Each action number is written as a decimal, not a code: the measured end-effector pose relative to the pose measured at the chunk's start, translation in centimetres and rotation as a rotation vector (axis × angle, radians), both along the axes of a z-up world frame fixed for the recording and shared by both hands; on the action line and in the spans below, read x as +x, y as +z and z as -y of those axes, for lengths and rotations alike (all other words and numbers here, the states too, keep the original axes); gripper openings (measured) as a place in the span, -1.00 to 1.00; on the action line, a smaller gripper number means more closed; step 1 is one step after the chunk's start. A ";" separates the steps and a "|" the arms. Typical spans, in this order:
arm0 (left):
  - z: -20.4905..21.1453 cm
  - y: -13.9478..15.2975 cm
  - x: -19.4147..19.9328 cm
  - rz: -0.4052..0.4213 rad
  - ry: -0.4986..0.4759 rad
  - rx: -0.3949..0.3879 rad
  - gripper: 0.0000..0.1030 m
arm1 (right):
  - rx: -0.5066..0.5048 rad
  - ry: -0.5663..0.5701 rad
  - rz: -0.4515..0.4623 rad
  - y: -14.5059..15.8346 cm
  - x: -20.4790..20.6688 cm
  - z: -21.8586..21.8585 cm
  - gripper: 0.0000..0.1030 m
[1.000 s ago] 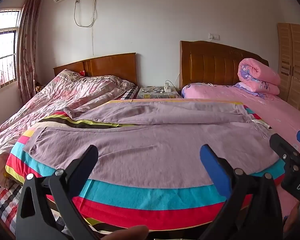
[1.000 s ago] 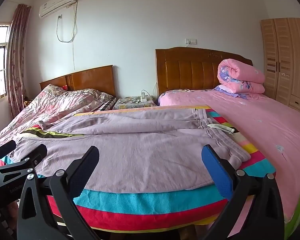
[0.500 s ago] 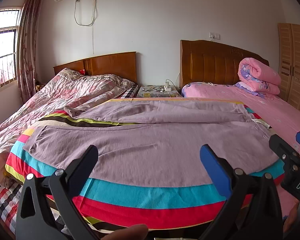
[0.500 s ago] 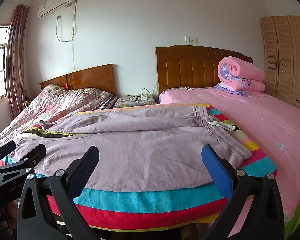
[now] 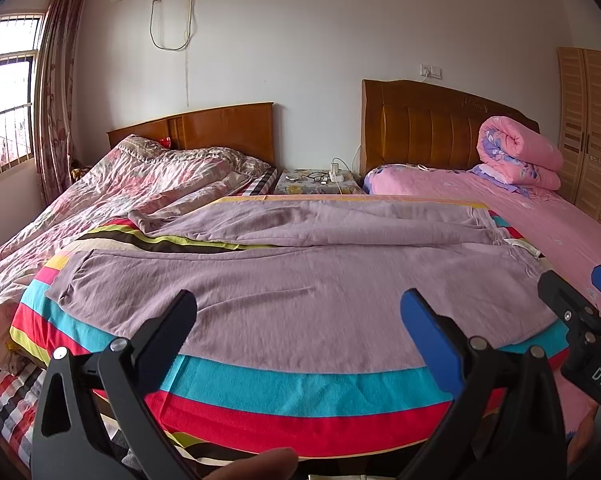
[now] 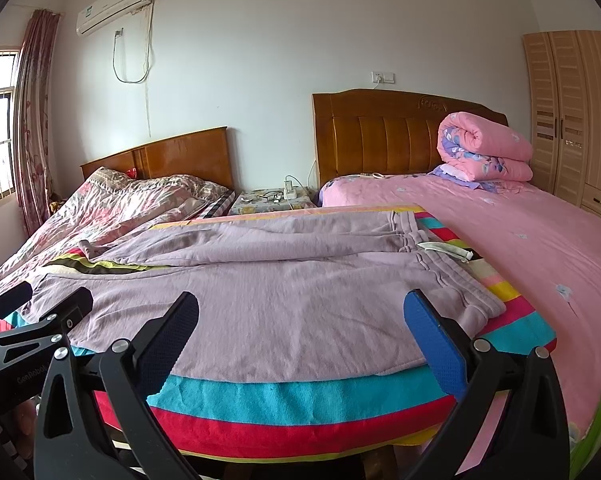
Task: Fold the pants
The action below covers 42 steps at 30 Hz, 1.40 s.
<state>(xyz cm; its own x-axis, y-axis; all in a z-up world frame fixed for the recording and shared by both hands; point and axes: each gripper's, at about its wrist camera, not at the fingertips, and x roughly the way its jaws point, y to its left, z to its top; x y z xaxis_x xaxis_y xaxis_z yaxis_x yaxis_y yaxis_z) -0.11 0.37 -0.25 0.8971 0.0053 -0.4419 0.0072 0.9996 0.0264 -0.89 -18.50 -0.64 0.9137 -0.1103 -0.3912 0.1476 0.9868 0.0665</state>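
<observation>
Item: pants (image 5: 300, 292), lilac knit, spread flat on a striped blanket (image 5: 292, 392) across the middle of both views; waistband toward frame right, the two legs running to frame left, the far leg rumpled

Handling, my judgement: soft, light, limp; will sag and drag rather than hold shape. Best taken by pinching the near waistband corner (image 6: 484, 312) and the near leg hem (image 5: 72, 280)

My left claw (image 5: 296, 320): wide open, holding nothing, low at the bed's near edge

My right claw (image 6: 300, 320): likewise spread wide, empty, level, just short of the cloth
</observation>
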 end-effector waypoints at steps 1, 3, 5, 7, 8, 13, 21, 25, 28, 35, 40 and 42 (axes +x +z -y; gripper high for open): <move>0.0 0.0 0.0 -0.001 -0.001 -0.002 0.97 | 0.000 0.000 -0.001 0.0 0.0 0.0 0.92; -0.1 0.1 -0.1 0.001 -0.006 -0.010 0.97 | -0.001 0.001 -0.002 0.0 0.1 0.0 0.92; -0.1 0.2 -0.1 0.003 -0.007 -0.013 0.97 | 0.000 0.002 -0.003 0.0 0.1 0.0 0.92; -0.1 0.2 -0.2 0.003 -0.007 -0.015 0.97 | -0.001 0.002 -0.003 0.0 0.1 -0.1 0.92; -0.1 0.3 -0.3 0.004 -0.008 -0.017 0.97 | -0.001 0.002 -0.003 0.0 0.1 -0.1 0.92; -0.3 0.4 -0.6 0.001 0.003 -0.021 0.97 | 0.000 0.001 -0.003 0.0 0.1 0.0 0.92; -0.5 0.5 -0.7 -0.005 0.018 -0.025 0.97 | 0.014 -0.003 -0.006 -0.1 0.0 0.0 0.92; -0.5 0.4 -0.6 -0.022 0.004 -0.020 0.97 | 0.016 -0.001 -0.007 0.0 0.0 0.2 0.92; -0.6 0.4 -0.7 -0.019 0.001 -0.024 0.97 | 0.017 0.001 -0.008 0.1 0.0 0.2 0.92; -0.8 0.7 -1.3 0.007 0.012 -0.028 0.97 | 0.016 0.004 -0.009 0.2 -0.1 0.0 0.92; -1.2 0.7 -1.3 0.004 0.038 -0.032 0.97 | 0.015 0.003 -0.009 0.2 -0.1 -0.1 0.92; -1.4 0.6 -1.2 0.001 0.047 -0.035 0.97 | 0.016 0.003 -0.012 0.1 -0.1 -0.2 0.92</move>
<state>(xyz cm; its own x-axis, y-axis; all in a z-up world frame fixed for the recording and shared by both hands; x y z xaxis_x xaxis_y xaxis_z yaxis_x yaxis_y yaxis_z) -1.30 1.79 0.38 0.8967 0.0318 -0.4415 -0.0399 0.9992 -0.0091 -1.01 -18.34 -0.53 0.9092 -0.1007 -0.4041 0.1451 0.9861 0.0808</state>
